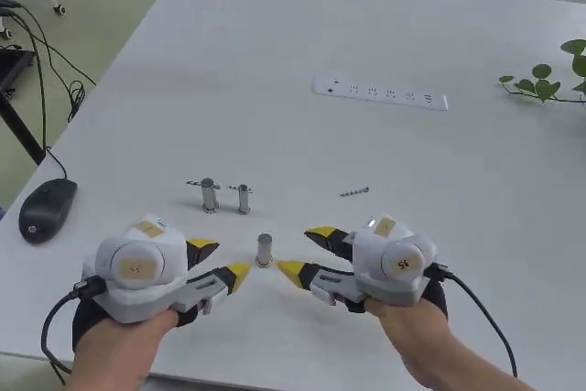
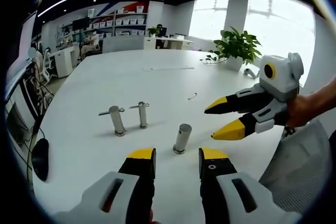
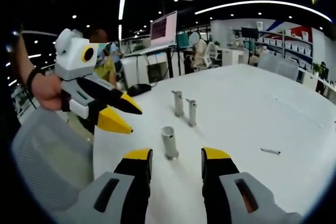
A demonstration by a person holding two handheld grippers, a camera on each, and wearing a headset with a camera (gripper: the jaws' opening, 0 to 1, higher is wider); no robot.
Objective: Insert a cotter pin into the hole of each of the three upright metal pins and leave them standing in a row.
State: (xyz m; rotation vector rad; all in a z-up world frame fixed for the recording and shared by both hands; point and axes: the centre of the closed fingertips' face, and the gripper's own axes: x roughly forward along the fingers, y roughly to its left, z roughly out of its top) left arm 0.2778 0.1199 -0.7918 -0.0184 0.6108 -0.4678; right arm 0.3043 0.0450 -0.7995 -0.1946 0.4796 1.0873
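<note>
Three short upright metal pins stand on the white table [image 1: 275,80]. The two farther pins [image 1: 210,195] [image 1: 244,199] each carry a cotter pin through the top. The nearest pin [image 1: 265,250] [image 2: 182,138] [image 3: 169,141] has an empty top. It stands between my left gripper [image 1: 227,258] [image 2: 177,156] and my right gripper [image 1: 298,249] [image 3: 176,156]. Both are open and hold nothing. A loose cotter pin [image 1: 354,192] [image 2: 192,96] [image 3: 270,151] lies flat, to the right of the pins.
A white power strip [image 1: 380,92] lies farther back on the table. A black mouse [image 1: 46,210] with its cable sits at the left edge. Plant leaves [image 1: 548,84] reach in at the far right. The table's front edge runs just under my hands.
</note>
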